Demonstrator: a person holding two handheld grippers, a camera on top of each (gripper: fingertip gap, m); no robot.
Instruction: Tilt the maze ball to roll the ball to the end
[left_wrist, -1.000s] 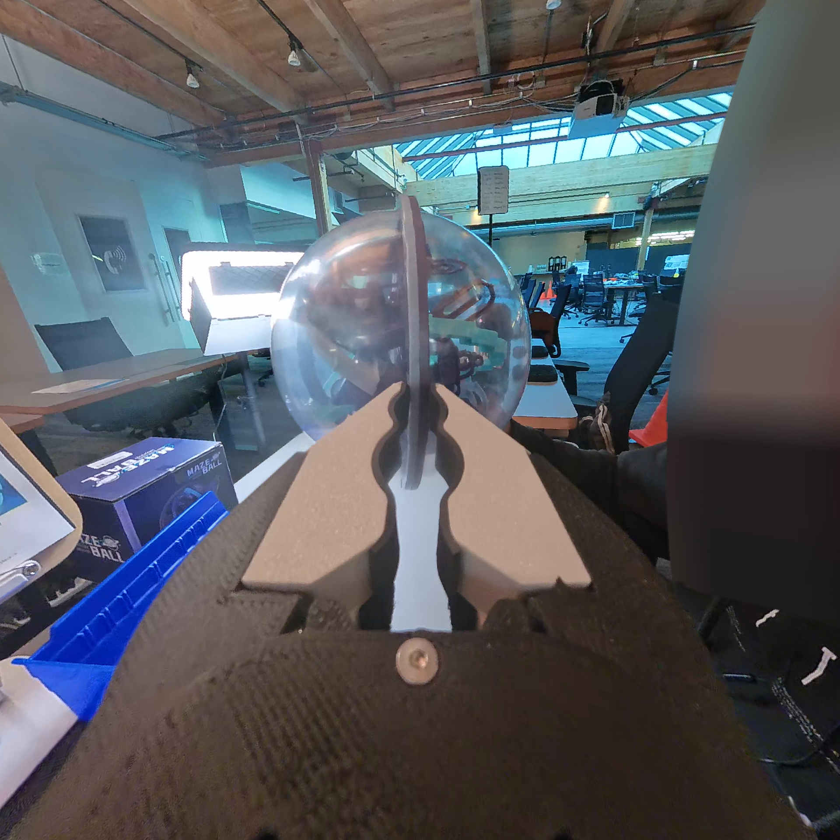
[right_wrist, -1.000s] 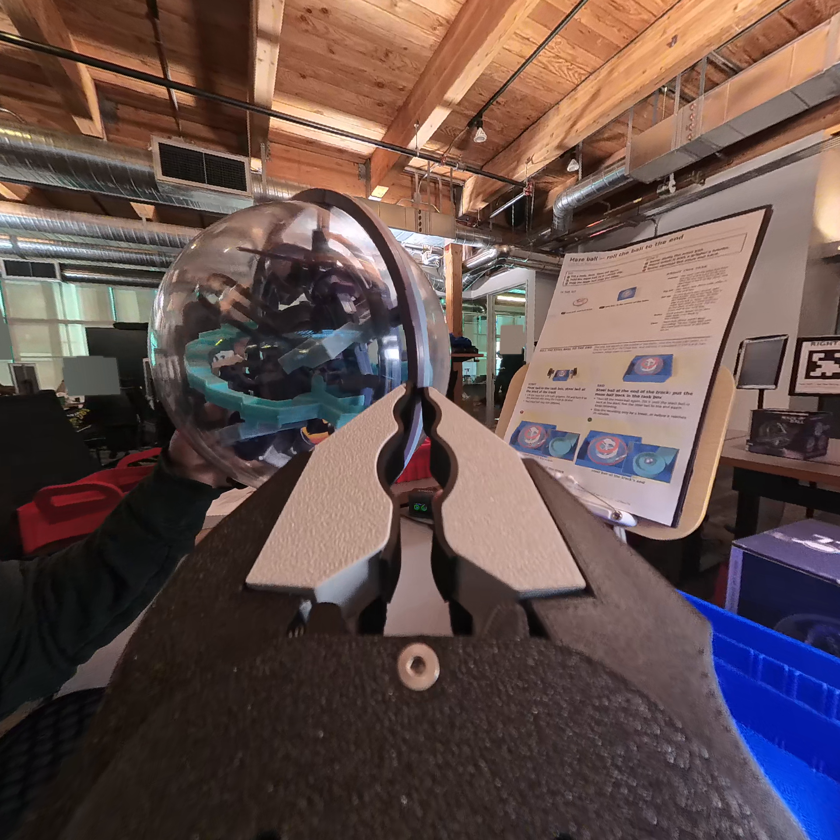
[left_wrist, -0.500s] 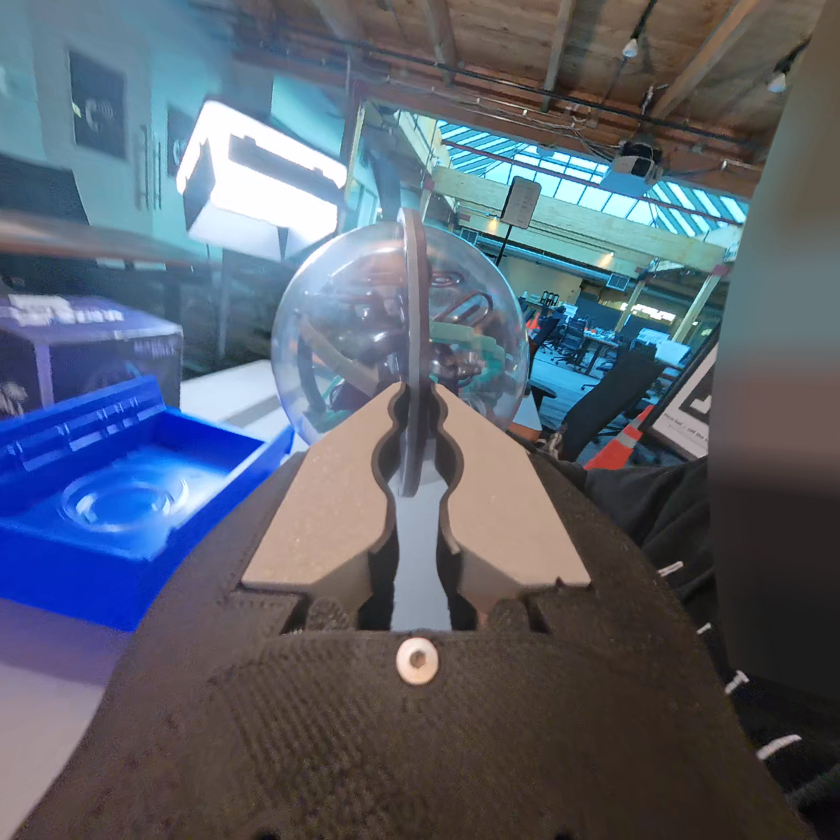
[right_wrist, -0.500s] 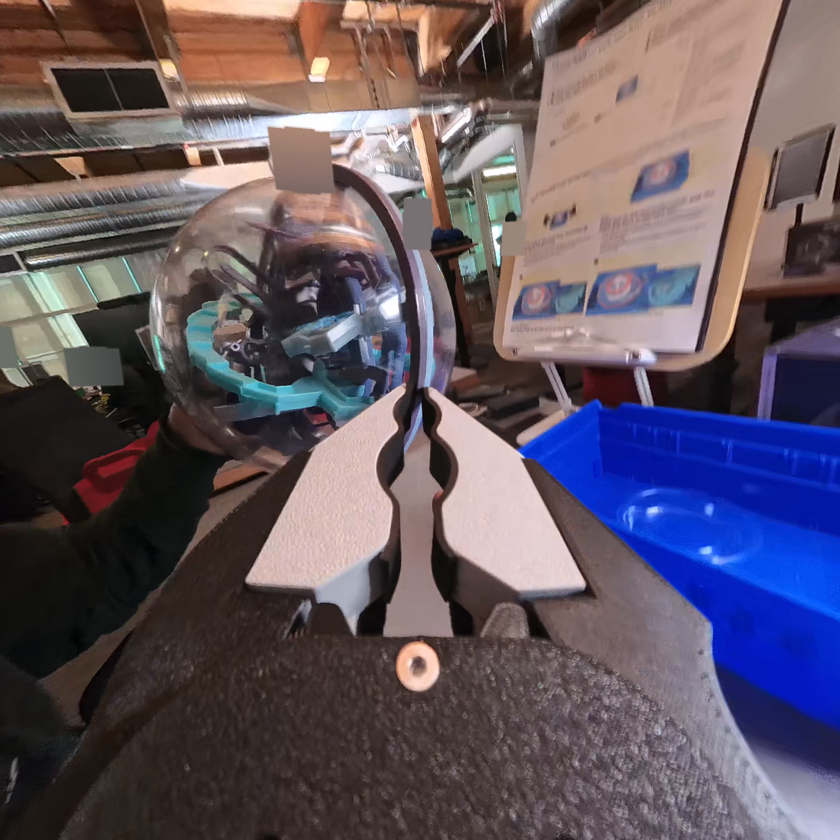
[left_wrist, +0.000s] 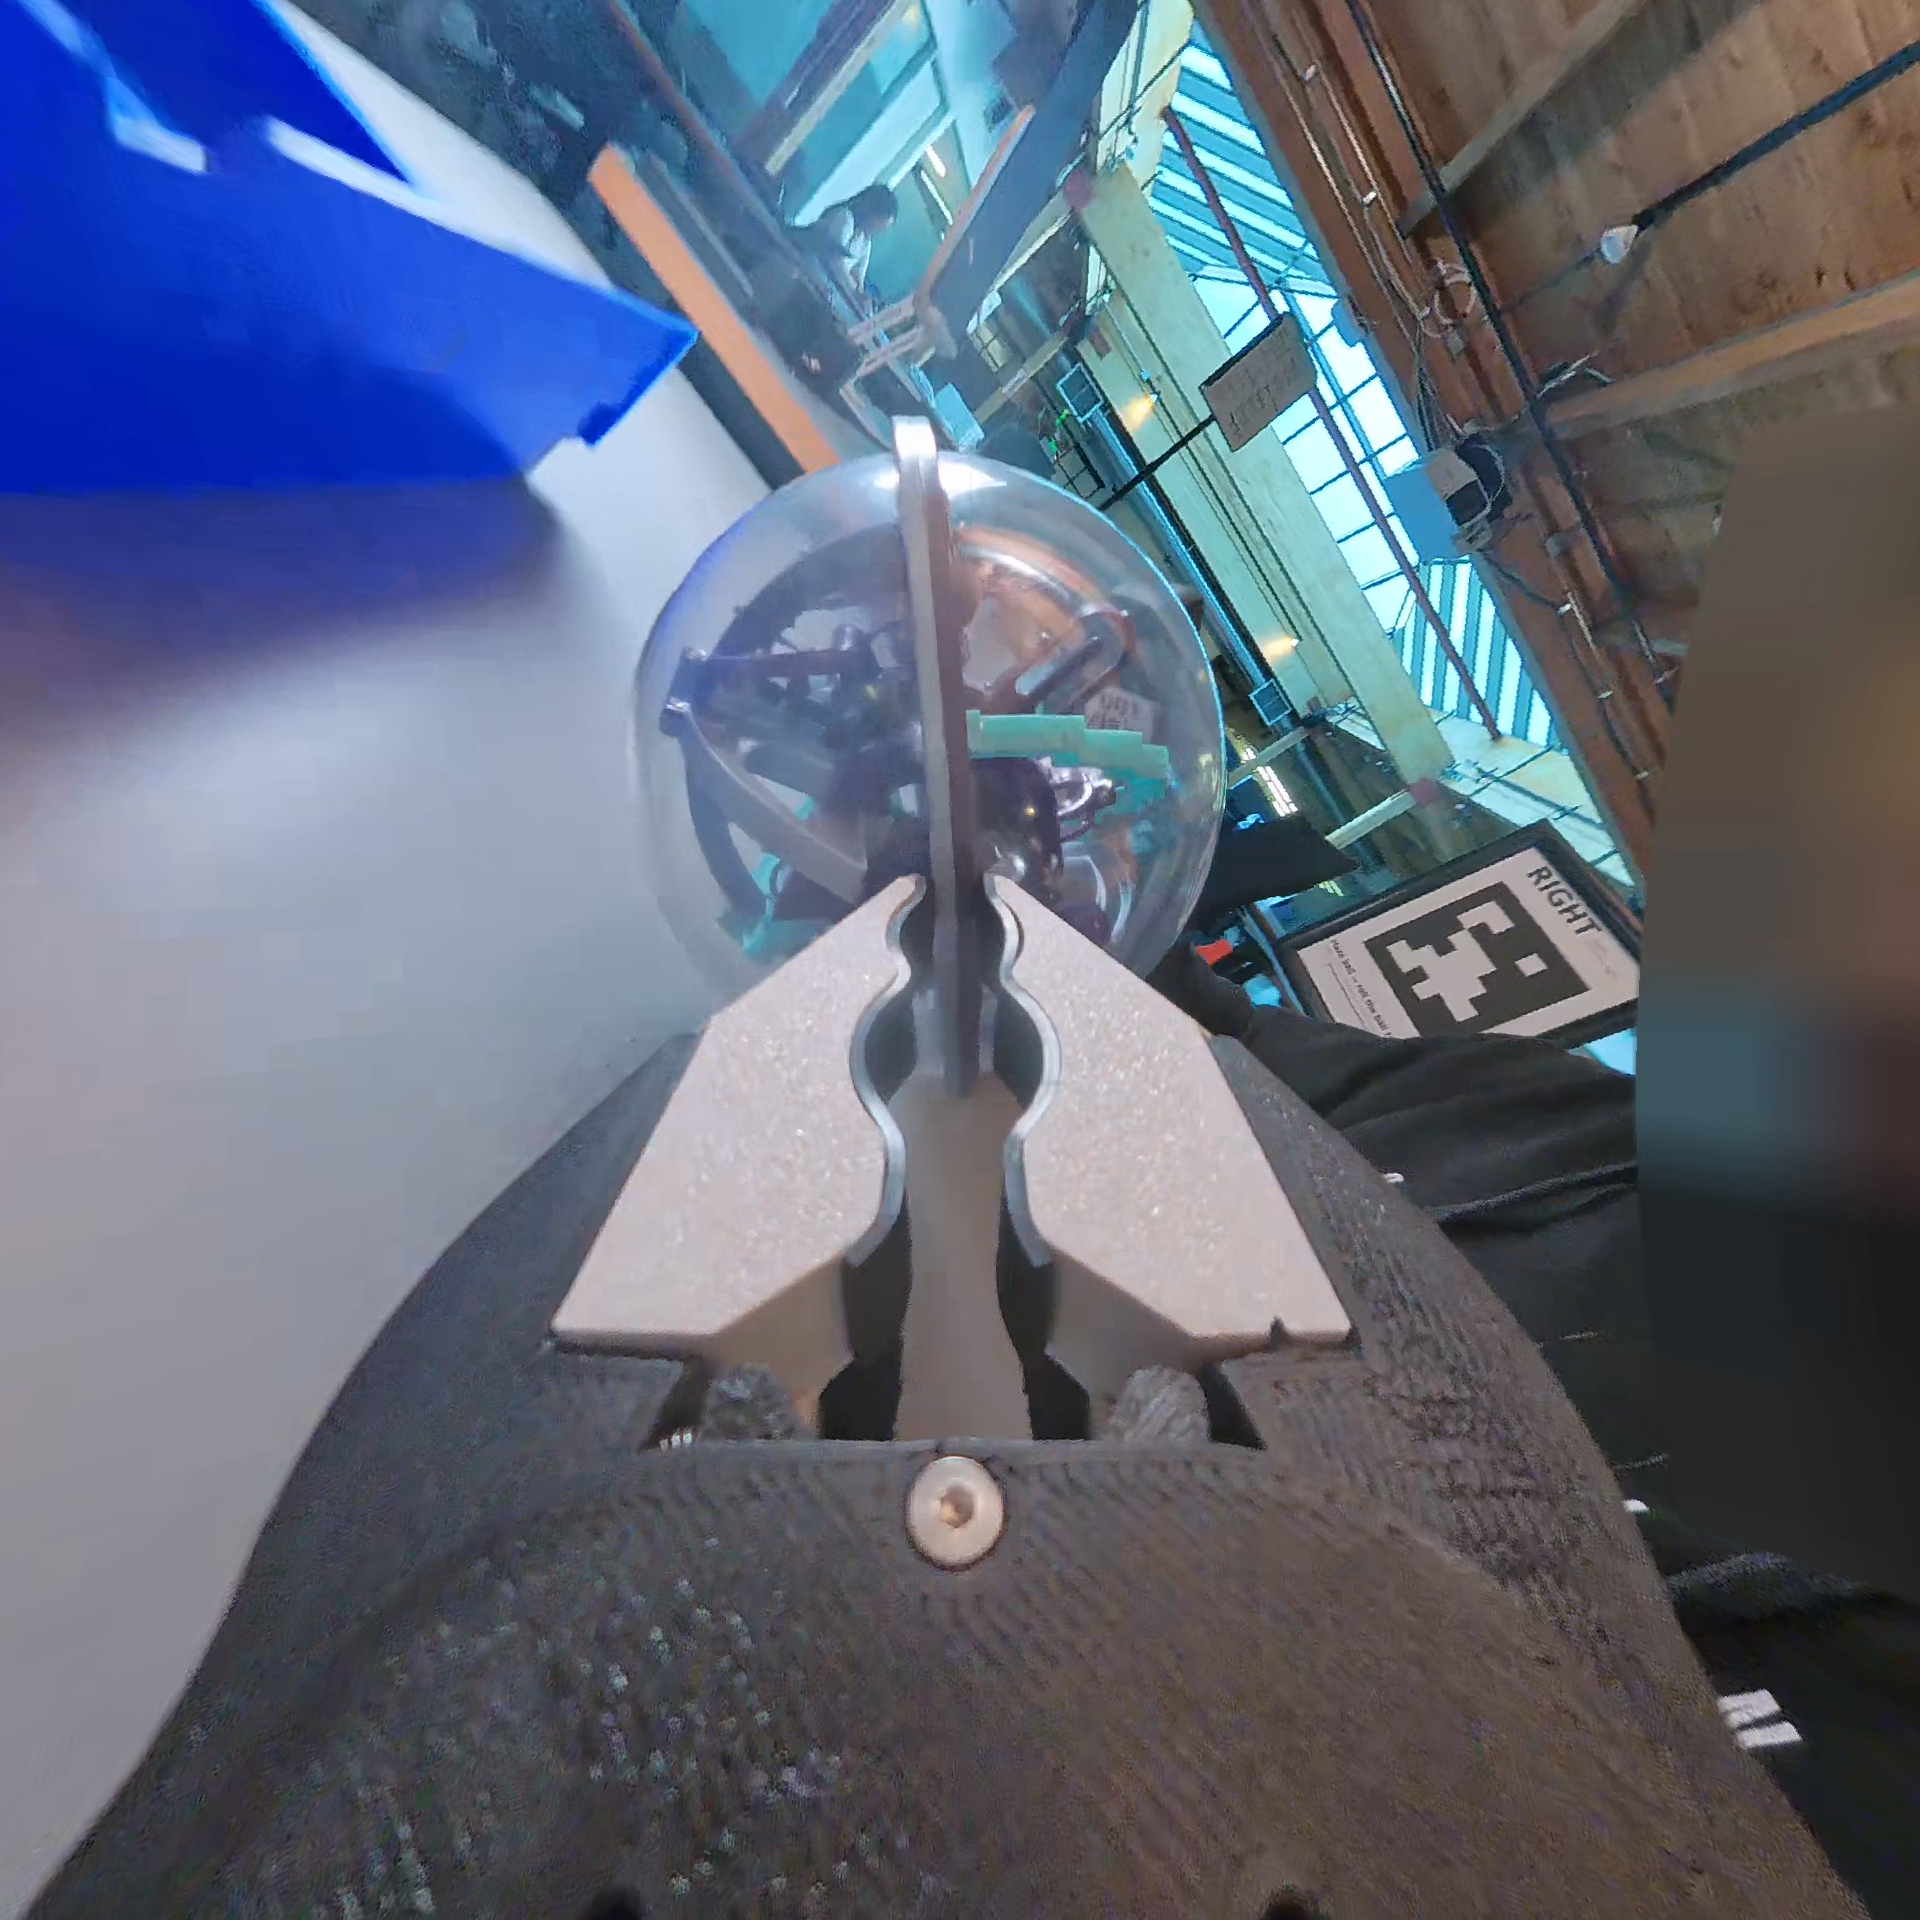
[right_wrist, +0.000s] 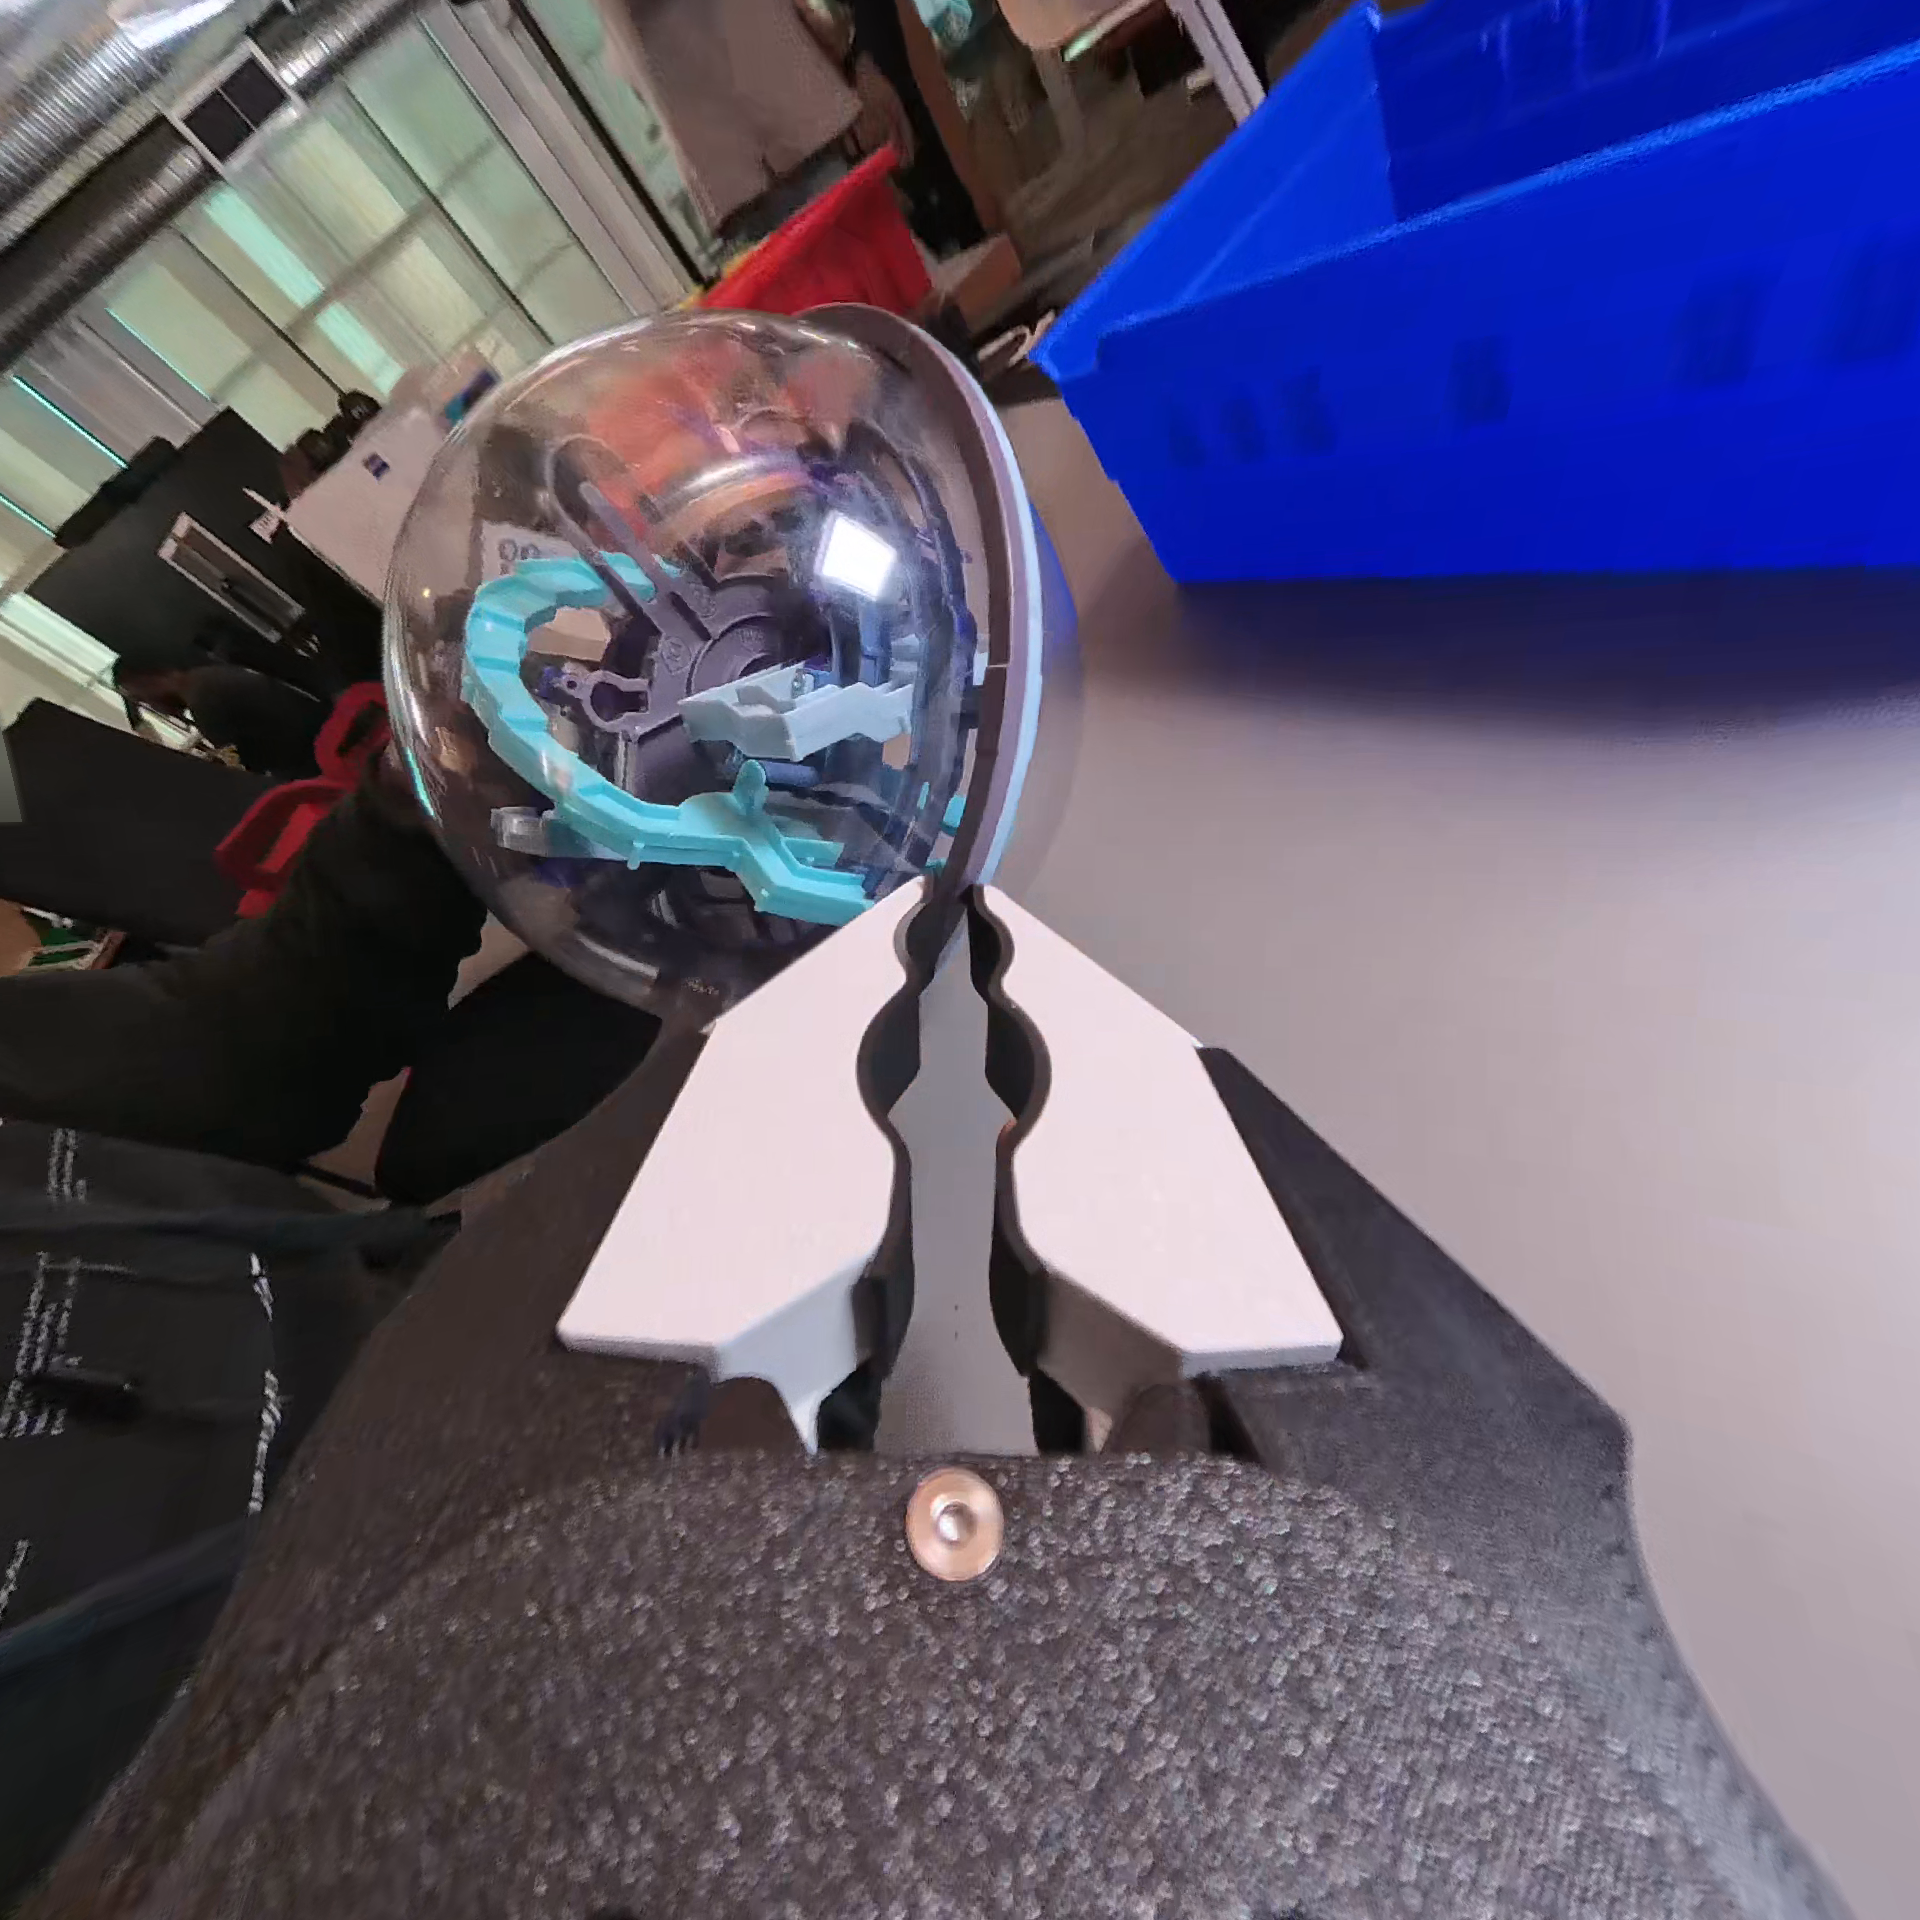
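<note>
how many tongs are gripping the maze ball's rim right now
2. The left tongs clamp the rim of the maze ball from one side; the right tongs clamp it from the opposite side.

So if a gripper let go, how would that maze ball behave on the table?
The maze ball is round and smooth, so it would probably roll. Its clear shell looks rigid, likely slippery; both grippers pinch only its thin rim.
</note>
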